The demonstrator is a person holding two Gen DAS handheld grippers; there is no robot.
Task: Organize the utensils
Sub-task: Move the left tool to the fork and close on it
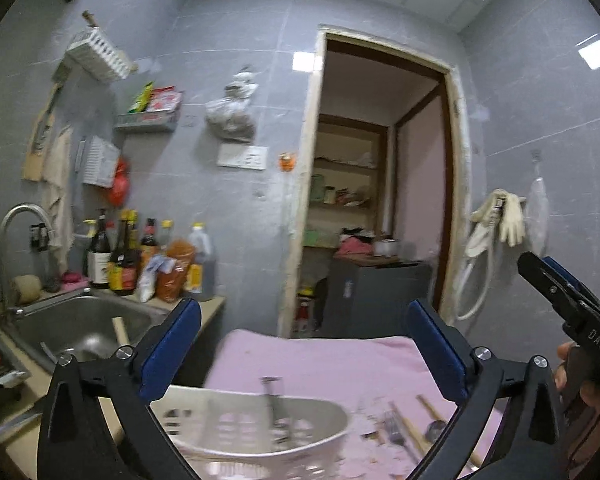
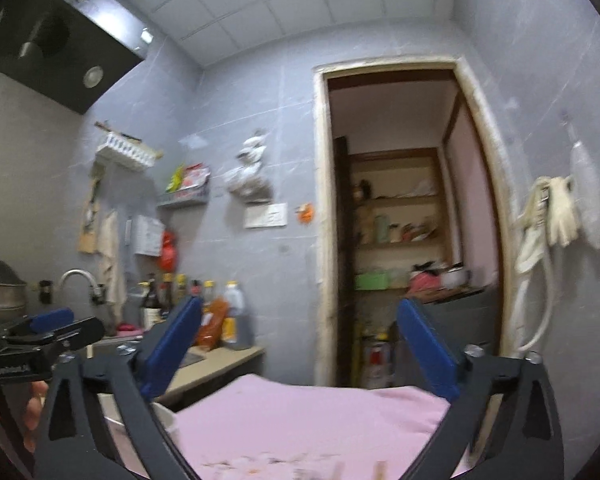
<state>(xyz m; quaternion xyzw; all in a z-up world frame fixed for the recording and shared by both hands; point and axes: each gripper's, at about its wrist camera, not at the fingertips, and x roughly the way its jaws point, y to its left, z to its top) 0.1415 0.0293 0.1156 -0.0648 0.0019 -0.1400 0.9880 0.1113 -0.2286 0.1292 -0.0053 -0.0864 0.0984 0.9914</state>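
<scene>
In the left wrist view a white slotted plastic basket [image 1: 260, 428] stands on a pink cloth [image 1: 332, 364], with one metal utensil [image 1: 274, 404] upright in it. Right of the basket lie a fork [image 1: 394, 428], a wooden-handled utensil [image 1: 430, 408] and other pieces. My left gripper [image 1: 304, 340] is open and empty, held above the cloth. My right gripper [image 2: 300, 340] is open and empty, raised over the pink cloth [image 2: 320, 420]; it also shows at the right edge of the left wrist view [image 1: 560, 292]. The left gripper shows at the left edge of the right wrist view [image 2: 40, 340].
A steel sink [image 1: 80, 324] with a tap and a wooden-handled tool in it is at the left. Sauce and oil bottles [image 1: 140, 260] stand behind it. An open doorway [image 1: 380, 200] is straight ahead, and gloves [image 1: 500, 216] hang on the right wall.
</scene>
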